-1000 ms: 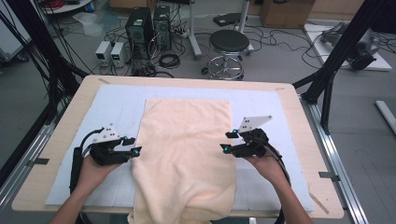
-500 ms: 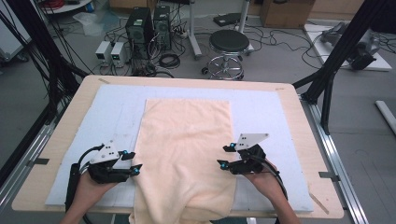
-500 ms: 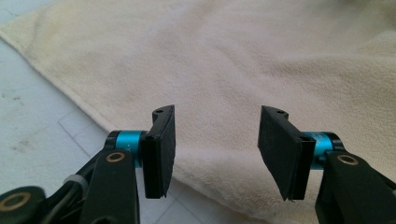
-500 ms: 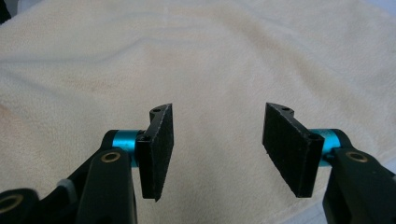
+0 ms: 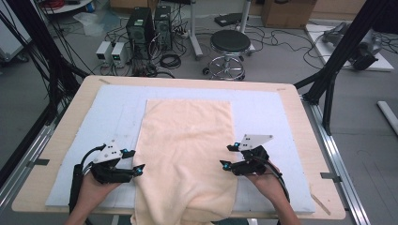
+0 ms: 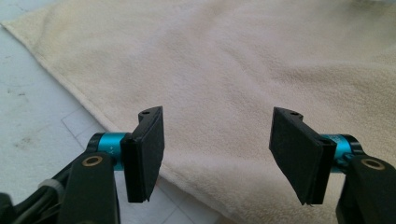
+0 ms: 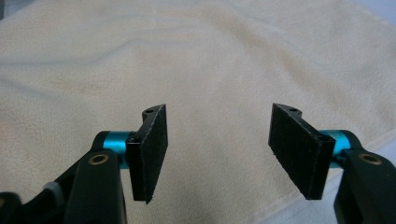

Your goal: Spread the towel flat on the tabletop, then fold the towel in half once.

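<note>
— Cream terry towel, spread lengthwise down the middle of the pale blue mat, near end drooping over the table edge.

— Any fold made?

— None to be seen; lying single and flat, so probably all the folding left to do.

— And the tools?

— Left tool at the towel's left edge, right tool at its right edge. Both with jaws just opening, now standing wide, gripping nothing; only cloth beyond the pads.

— Surroundings?

— Light wooden table in a black frame. Grey floor behind, with a round stool, computer towers, tangled cables, cardboard boxes.
</note>
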